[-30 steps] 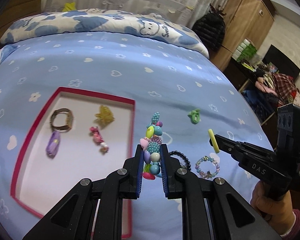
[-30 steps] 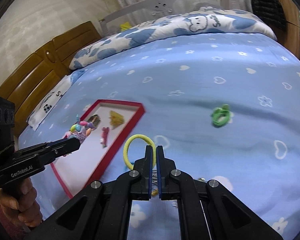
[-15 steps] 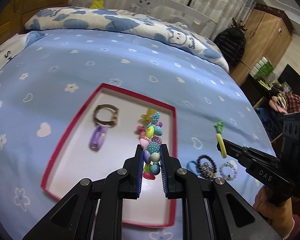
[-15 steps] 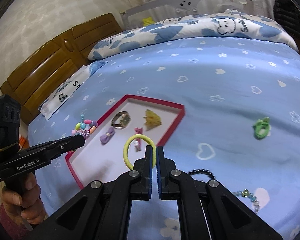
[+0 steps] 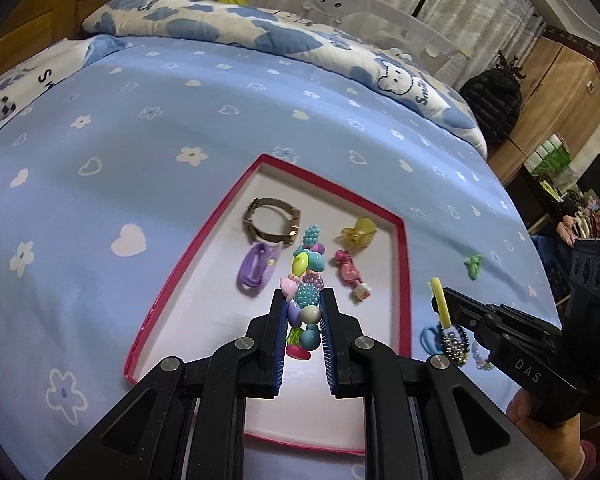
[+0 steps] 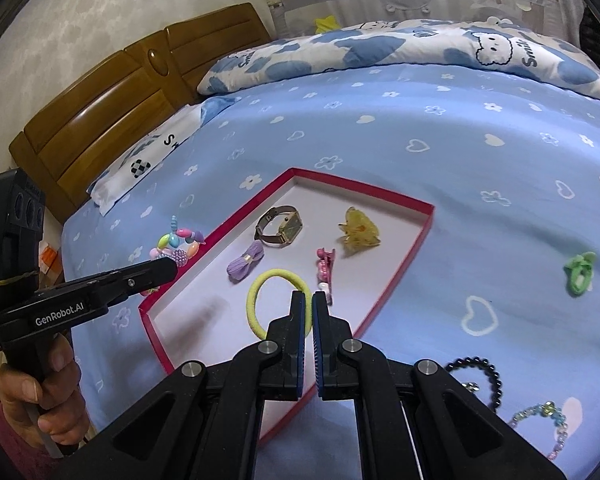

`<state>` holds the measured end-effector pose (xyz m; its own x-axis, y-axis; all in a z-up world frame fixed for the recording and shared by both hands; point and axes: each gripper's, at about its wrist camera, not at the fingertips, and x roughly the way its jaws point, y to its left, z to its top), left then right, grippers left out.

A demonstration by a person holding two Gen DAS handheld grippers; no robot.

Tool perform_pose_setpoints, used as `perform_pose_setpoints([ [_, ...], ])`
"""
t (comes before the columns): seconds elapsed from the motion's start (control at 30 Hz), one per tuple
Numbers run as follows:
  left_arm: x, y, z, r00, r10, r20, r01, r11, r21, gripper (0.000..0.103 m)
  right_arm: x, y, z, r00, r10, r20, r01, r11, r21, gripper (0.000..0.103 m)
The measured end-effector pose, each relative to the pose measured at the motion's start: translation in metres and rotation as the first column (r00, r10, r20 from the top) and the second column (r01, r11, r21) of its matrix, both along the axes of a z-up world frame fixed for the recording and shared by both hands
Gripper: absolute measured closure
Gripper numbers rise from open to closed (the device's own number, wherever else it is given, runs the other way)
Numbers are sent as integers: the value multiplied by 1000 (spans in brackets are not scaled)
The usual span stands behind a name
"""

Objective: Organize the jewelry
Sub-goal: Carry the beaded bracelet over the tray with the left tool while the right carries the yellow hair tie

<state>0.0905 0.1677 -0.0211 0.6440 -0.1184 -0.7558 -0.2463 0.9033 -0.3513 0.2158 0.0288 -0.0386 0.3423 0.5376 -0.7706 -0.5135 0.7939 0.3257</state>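
Observation:
A red-rimmed white tray (image 5: 406,264) (image 6: 422,236) lies on the blue bedspread. It holds a gold watch (image 6: 281,226), a purple bow clip (image 6: 245,262), a pink clip (image 6: 323,270) and a yellow claw clip (image 6: 358,233). My left gripper (image 5: 305,302) is shut on a colourful bead bracelet (image 5: 306,280) and holds it above the tray; it also shows in the right wrist view (image 6: 178,245). My right gripper (image 6: 308,306) is shut on a yellow hair tie (image 6: 274,300) above the tray's near part; the tie also shows in the left wrist view (image 5: 440,306).
On the bedspread right of the tray lie a green hair tie (image 6: 579,273), a black bead bracelet (image 6: 482,376), a pastel bead bracelet (image 6: 544,420) and a blue hair tie (image 5: 430,338). A folded quilt (image 5: 260,36) and a wooden headboard (image 6: 112,120) lie beyond.
Both grippers have moved left, carrying their items from over the bedspread to over the tray. Both stay shut.

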Motion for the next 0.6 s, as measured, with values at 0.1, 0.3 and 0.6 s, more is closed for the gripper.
perform_pose_setpoints([
  [0.1, 6, 6, -7, 1000, 8, -17, -8, 1000, -6, 89, 2, 10, -5, 1000, 13, -9, -13, 1000, -4, 100],
  [0.3, 16, 13, -26, 998, 25, -60, -26, 1000, -17, 89, 7, 34, -24, 998, 53, -27, -54, 997, -50, 100],
  [0.6, 31, 21, -50, 994, 38, -105, -42, 999, -35, 89, 9, 50, -52, 995, 77, -56, -83, 989, -122, 100],
])
